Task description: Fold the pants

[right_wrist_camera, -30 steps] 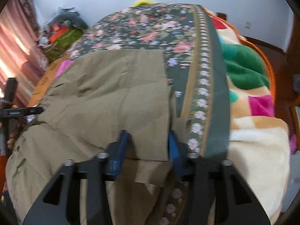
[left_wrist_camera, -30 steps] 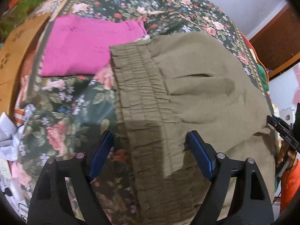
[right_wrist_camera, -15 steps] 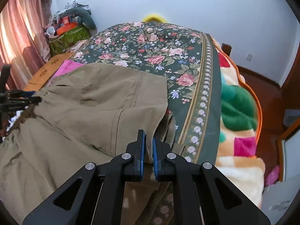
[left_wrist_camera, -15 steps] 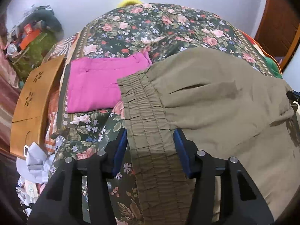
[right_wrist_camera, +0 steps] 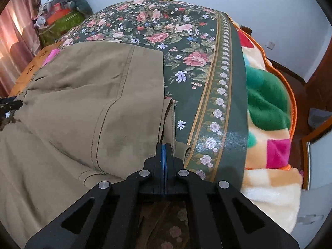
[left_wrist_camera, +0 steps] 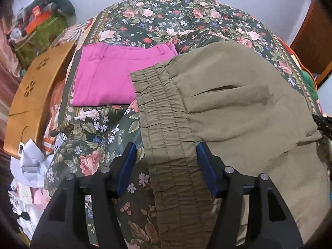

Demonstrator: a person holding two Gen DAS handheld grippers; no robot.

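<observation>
Straddling the elastic waistband point(left_wrist_camera: 166, 137) of olive pants point(left_wrist_camera: 238, 108) with the left claw point(left_wrist_camera: 166, 166), jaws opening, pads clear of cloth; pinching a hem fold with the right claw point(right_wrist_camera: 165, 151), fully closed; lying spread across a floral bedspread point(right_wrist_camera: 157, 25), beside folded pink pants point(left_wrist_camera: 108, 76).

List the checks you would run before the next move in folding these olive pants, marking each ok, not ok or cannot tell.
1. Left claw straddles the waistband: ok; jaws opening, pads not pressing it.
2. Right claw shut: ok.
3. Pant-leg edge pinched in right claw: cannot tell.
4. Olive pants lying on the bedspread: ok.
5. Pink garment clear of the pants: not ok, the waistband corner overlaps it.
</observation>
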